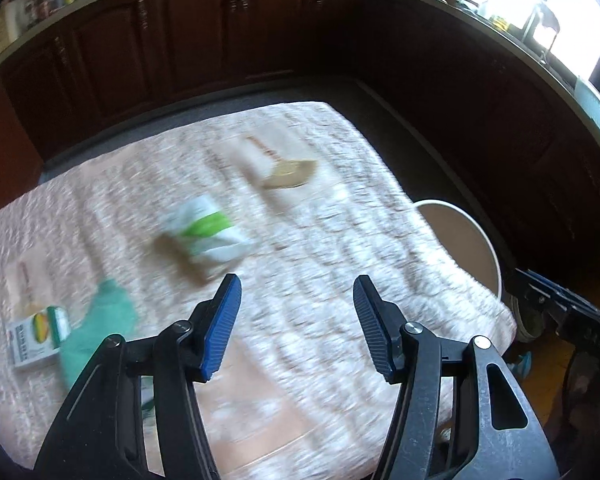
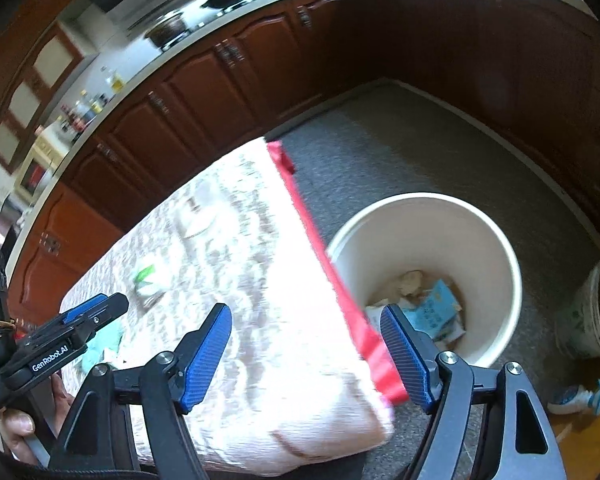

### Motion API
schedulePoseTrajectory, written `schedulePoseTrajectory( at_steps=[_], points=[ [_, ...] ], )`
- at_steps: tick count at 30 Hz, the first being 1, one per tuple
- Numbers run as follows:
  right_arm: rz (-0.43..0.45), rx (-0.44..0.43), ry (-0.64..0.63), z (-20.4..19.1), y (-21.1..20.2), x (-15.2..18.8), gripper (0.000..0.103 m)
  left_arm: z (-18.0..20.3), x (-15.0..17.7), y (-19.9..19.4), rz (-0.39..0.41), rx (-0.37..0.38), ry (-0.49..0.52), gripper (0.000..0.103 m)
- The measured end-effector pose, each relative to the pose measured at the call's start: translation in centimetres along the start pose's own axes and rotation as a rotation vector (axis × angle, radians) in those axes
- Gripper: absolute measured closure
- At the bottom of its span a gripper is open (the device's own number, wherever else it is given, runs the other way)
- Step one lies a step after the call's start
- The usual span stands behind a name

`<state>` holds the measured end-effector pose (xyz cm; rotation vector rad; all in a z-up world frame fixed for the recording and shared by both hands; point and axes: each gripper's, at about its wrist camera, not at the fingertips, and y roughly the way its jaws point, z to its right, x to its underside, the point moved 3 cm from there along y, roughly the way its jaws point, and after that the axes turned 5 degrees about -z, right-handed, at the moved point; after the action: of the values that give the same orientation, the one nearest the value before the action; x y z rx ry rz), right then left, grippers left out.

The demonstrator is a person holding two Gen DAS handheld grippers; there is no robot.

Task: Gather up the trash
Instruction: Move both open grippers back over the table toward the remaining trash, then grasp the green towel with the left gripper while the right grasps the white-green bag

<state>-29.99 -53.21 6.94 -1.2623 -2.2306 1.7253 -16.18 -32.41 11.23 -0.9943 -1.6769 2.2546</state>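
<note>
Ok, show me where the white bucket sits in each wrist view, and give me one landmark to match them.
Left wrist view: the white bucket is at the right, half hidden behind the table's edge, only part of its rim and inner wall showing.
Right wrist view: it stands on the floor right of centre, open, with paper trash inside.
Shared landmark: the green and white packet lying on the tablecloth.
</note>
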Motion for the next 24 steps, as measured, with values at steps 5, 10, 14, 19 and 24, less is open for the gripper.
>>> schedulePoseTrajectory(
  at_steps=[5,10,14,19,24],
  points=[
    [-0.039,-0.046,-0.077,-4.1,1.6,0.4,0.025,-6.4,1.4,-1.2,-0.017,-0.038,-0.060,0.042],
    [-0.082,-0.073,-0.167,-8.1,4.1,0.5,0.023,-12.6,3.1,-1.9,-0.044,-0.082,-0.144,0.036],
    [-0.129,-0.099,-0.244,-11.6,7.0,0.4,0.018,-16.5,4.6,-1.3,-0.097,-0.064,-0.214,0.030],
    [-0.182,-0.124,-0.349,-16.0,11.0,-0.3,0.018,-17.9,5.8,0.5,-0.158,-0.068,-0.220,0.030],
    [-0.217,-0.120,-0.421,-19.6,15.1,-1.5,0.017,-17.7,5.9,2.0,-0.191,-0.099,-0.190,0.030]
  ],
)
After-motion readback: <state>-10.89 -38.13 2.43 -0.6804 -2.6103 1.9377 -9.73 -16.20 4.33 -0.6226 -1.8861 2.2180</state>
